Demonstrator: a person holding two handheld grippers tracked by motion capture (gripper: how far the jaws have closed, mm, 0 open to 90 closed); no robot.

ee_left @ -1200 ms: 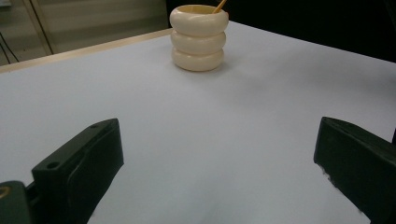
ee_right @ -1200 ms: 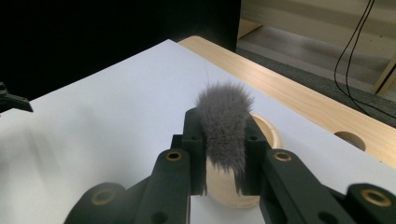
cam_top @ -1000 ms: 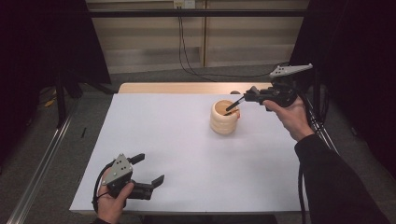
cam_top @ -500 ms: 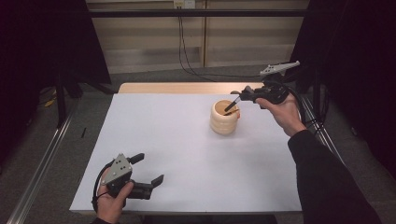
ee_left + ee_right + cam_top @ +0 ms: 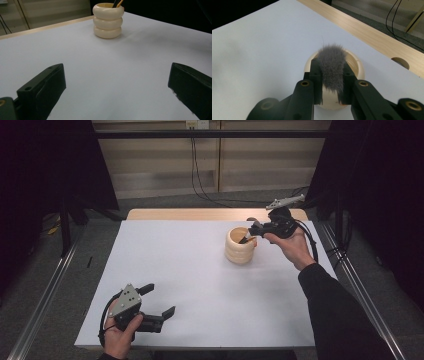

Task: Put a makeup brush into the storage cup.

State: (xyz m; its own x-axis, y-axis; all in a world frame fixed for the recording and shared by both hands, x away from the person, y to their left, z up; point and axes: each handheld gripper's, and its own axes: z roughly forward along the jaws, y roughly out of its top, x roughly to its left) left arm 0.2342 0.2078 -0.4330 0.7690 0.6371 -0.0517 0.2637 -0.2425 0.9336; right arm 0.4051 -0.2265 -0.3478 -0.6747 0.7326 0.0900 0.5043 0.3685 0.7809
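Observation:
A cream ribbed cup (image 5: 240, 248) stands on the white table (image 5: 190, 270), right of the middle toward the back. My right gripper (image 5: 251, 234) hovers at the cup's right rim, shut on a brush (image 5: 245, 239). In the right gripper view the brush's grey bristle head (image 5: 331, 67) is pinched between the jaws of the right gripper (image 5: 331, 62), directly over the cup's mouth (image 5: 359, 66). The left gripper view shows the cup (image 5: 108, 21) with the brush's dark and orange stem (image 5: 117, 3) poking into its top. My left gripper (image 5: 161, 299) rests open at the front left, its jaws (image 5: 117, 75) wide apart over bare table.
A wooden strip (image 5: 200, 214) runs along the table's back edge, with a round hole (image 5: 400, 62) in it. Cables (image 5: 200, 175) lie on the floor behind. Metal rails (image 5: 45, 300) flank the table on both sides.
My right gripper has sunk and moved left toward the cup, bringing the brush's lower end down into the cup's mouth. The left gripper has stayed still.

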